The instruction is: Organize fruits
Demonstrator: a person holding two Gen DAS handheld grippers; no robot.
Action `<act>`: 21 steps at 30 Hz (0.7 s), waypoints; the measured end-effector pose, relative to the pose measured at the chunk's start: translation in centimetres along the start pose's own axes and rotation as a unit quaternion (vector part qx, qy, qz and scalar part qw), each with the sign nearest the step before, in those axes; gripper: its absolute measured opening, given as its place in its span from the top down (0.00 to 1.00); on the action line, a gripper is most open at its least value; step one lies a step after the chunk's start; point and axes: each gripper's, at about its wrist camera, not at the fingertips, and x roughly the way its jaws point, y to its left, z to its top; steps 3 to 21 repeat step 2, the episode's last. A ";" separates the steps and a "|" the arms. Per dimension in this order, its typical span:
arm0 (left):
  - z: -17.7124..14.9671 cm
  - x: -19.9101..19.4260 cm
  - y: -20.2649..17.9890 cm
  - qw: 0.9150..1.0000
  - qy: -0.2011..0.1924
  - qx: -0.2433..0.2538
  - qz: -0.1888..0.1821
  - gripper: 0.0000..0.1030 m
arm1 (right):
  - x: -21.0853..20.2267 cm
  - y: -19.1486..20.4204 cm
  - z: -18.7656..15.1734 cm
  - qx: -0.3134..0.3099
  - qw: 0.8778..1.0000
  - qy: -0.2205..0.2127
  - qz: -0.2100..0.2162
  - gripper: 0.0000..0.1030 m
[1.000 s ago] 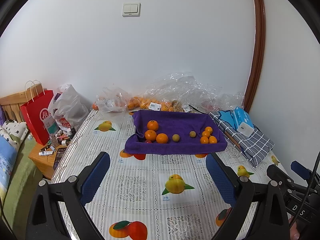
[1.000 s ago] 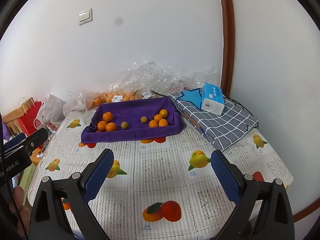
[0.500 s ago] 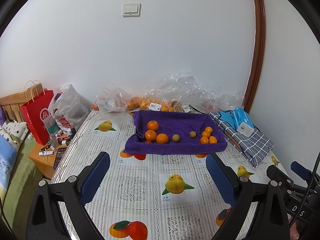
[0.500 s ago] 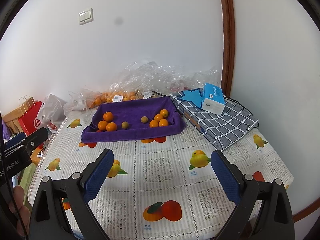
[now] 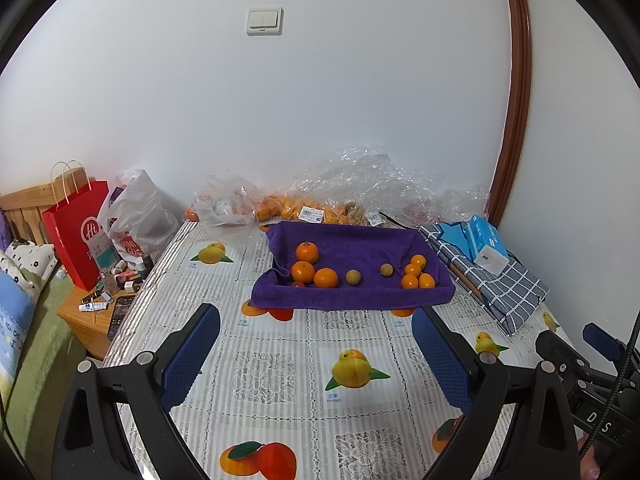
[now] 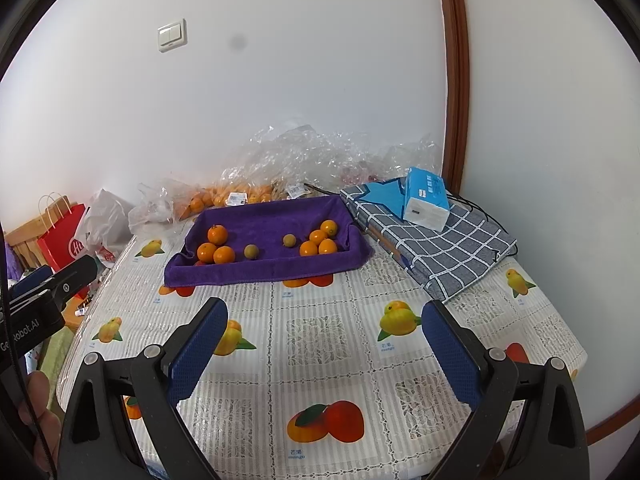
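Both wide open: my left hand-held gripper [image 5: 316, 344] and right hand-held gripper [image 6: 324, 338] hover over the tabletop [image 6: 320, 332], holding nothing. Oranges [image 5: 310, 266] and two small greenish fruits [image 5: 353, 277] sit in the purple towel tray [image 5: 352, 296], well ahead.

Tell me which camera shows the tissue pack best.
Right wrist view: the tissue pack sits whole and unobstructed on the checked cloth. The left wrist view shows it smaller and more distorted near the right edge.

I read "Hi" on the red paper bag [image 5: 78, 236], "D S" on the right hand-held gripper [image 5: 596, 426], and "obot.AI" on the left hand-held gripper [image 6: 28, 330].
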 end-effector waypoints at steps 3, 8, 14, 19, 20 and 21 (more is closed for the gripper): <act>0.0 0.0 0.0 1.000 -0.001 0.001 0.000 0.05 | 0.0 0.1 0.0 -0.001 1.000 0.000 0.000 0.06; 0.0 0.0 0.0 1.000 -0.001 0.001 0.000 0.05 | 0.0 0.1 0.0 -0.001 1.000 0.000 0.000 0.06; 0.0 0.0 0.0 1.000 -0.001 0.001 0.000 0.05 | 0.0 0.1 0.0 -0.001 1.000 0.000 0.000 0.06; 0.0 0.0 0.0 1.000 -0.001 0.001 0.000 0.05 | 0.0 0.1 0.0 -0.001 1.000 0.000 0.000 0.06; 0.0 0.0 0.0 1.000 -0.001 0.001 0.000 0.05 | 0.0 0.1 0.0 -0.001 1.000 0.000 0.000 0.06; 0.0 0.0 0.0 1.000 -0.001 0.001 0.000 0.05 | 0.0 0.1 0.0 -0.001 1.000 0.000 0.000 0.06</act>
